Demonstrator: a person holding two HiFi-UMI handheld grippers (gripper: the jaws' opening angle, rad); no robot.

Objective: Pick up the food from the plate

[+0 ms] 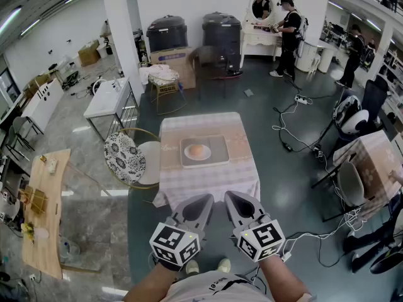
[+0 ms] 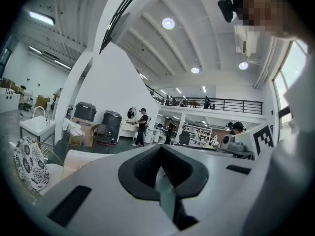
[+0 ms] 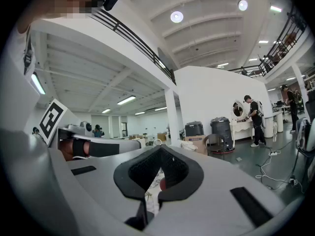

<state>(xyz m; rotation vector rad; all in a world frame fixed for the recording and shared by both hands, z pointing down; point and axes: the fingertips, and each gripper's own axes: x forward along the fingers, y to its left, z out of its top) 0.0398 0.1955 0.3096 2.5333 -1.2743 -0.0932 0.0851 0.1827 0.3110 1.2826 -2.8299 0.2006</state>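
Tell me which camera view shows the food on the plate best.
The head view. It looks down on the orange-brown food lying on its plate on the table. The left gripper view shows only a table edge, no food. The right gripper view gives at most a small reddish patch between its fingers, too small to identify.

Only a tray (image 1: 221, 160) with its plate (image 1: 187, 153) stands in the middle of the bench (image 1: 208, 182) — the cloth around it lies free, open from the near edge and above. A patterned chair (image 1: 124, 158) crowds the left side; cables (image 1: 281, 129) trail over the floor on the right.
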